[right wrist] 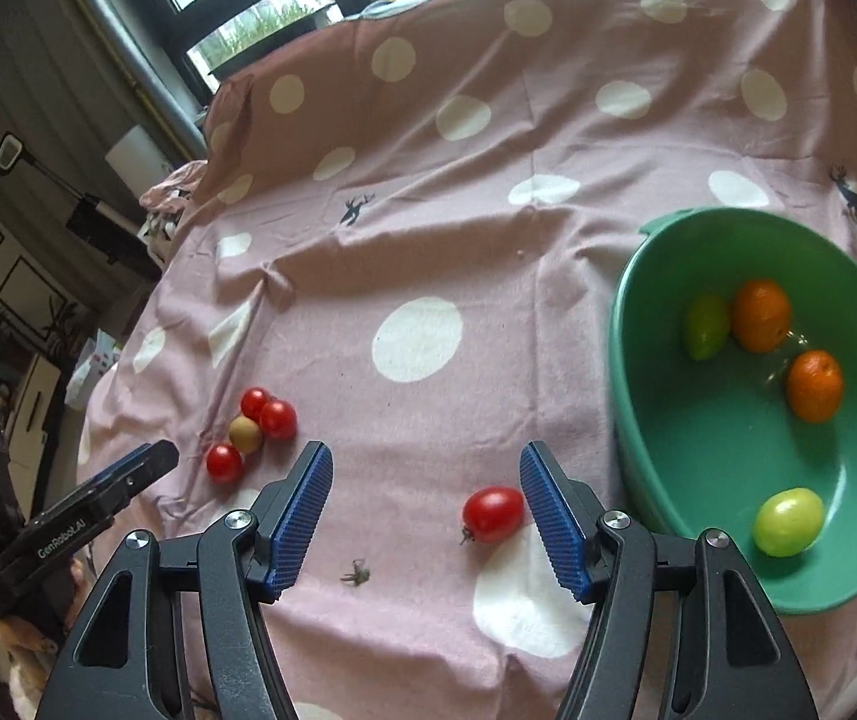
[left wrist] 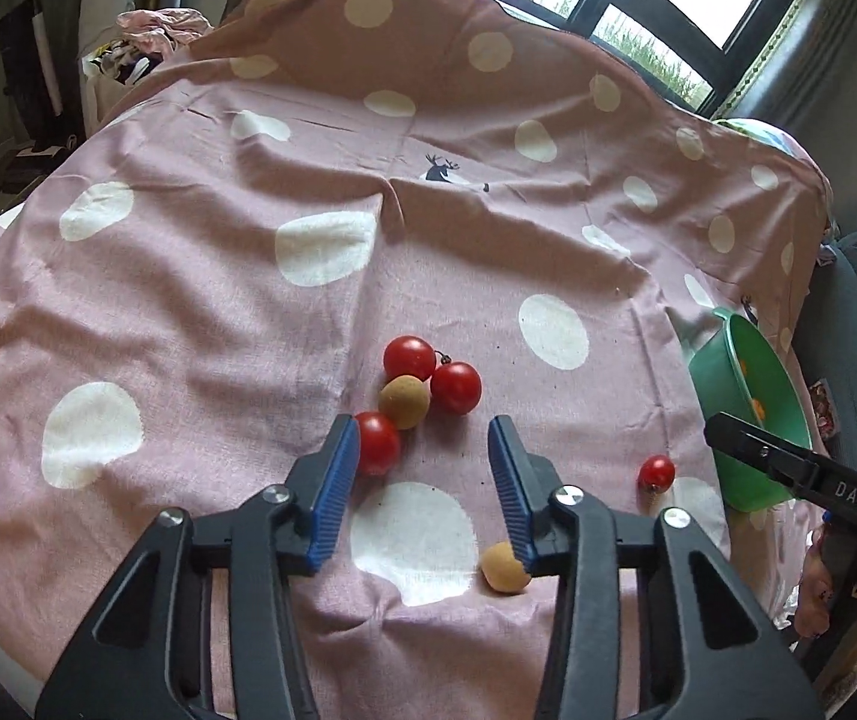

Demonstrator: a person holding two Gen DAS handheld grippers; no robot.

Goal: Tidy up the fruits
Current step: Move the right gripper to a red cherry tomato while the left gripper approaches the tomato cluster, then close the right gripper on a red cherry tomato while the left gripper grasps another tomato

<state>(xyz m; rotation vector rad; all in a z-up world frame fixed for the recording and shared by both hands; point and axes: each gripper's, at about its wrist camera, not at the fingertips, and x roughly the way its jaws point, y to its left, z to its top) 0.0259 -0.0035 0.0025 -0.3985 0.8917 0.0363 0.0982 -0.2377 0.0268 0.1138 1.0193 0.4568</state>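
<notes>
On the pink dotted cloth [left wrist: 188,300] lies a cluster of three red tomatoes [left wrist: 409,357] around a tan round fruit [left wrist: 404,401]. My left gripper [left wrist: 422,423] is open just above the cloth, and the nearest tomato [left wrist: 377,443] sits against its left pad. A second tan fruit [left wrist: 505,567] lies beside its right finger. My right gripper [right wrist: 426,450] is open, with a lone oval tomato [right wrist: 493,513] between its fingers near the right pad, not pressed. The green bowl [right wrist: 620,312] to its right holds two oranges [right wrist: 761,315] and two green fruits [right wrist: 787,521].
A loose green tomato stem [right wrist: 356,573] lies on the cloth between the right gripper's fingers. The cloth [right wrist: 428,180] rises over a hump at the back, below a window. Clutter and furniture stand off the left edge. The bowl [left wrist: 722,372] sits at the cloth's right edge.
</notes>
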